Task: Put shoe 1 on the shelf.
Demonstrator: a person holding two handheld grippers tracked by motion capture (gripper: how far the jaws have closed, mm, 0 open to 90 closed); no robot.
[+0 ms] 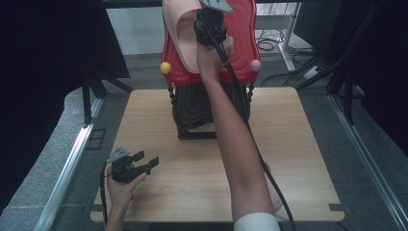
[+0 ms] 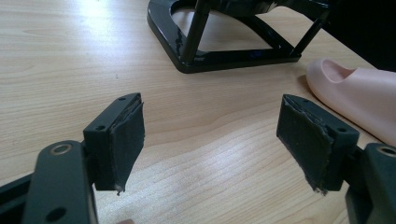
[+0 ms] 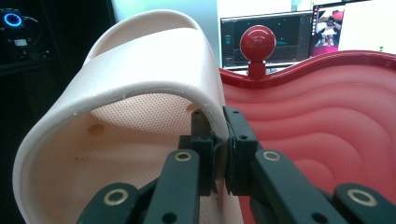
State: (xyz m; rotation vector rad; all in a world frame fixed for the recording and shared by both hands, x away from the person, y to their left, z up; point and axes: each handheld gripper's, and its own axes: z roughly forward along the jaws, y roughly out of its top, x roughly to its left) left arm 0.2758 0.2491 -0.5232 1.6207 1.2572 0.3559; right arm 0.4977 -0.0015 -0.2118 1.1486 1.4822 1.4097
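The right tongs (image 3: 223, 154) are closed tight on the strap edge of a pale pink slipper (image 3: 140, 93), which sits at the top centre of the high view, held against the upper tier of a red rack (image 1: 245, 43). The slipper looks like moulded foam: light, a little springy, matte enough not to slip. The strap bends where the pads pinch it, so the sole is likely to swing under it; a grip on the strap close to where it joins the sole (the stiffest part, by my reckoning) should steady it best.

The left tongs (image 2: 210, 135) rest low at the lower left of the high view, spread wide with nothing between them, hovering just above the counter (image 2: 60, 60).

Count: two slippers, one at the rack and a second slipper (image 2: 359, 95) lying on the counter at the right edge of the left gripper view, beside the rack's black base (image 2: 224, 58). One rack. Three knobs on its rim: yellow (image 1: 165, 67), pink (image 1: 255, 65) and red (image 3: 257, 43).
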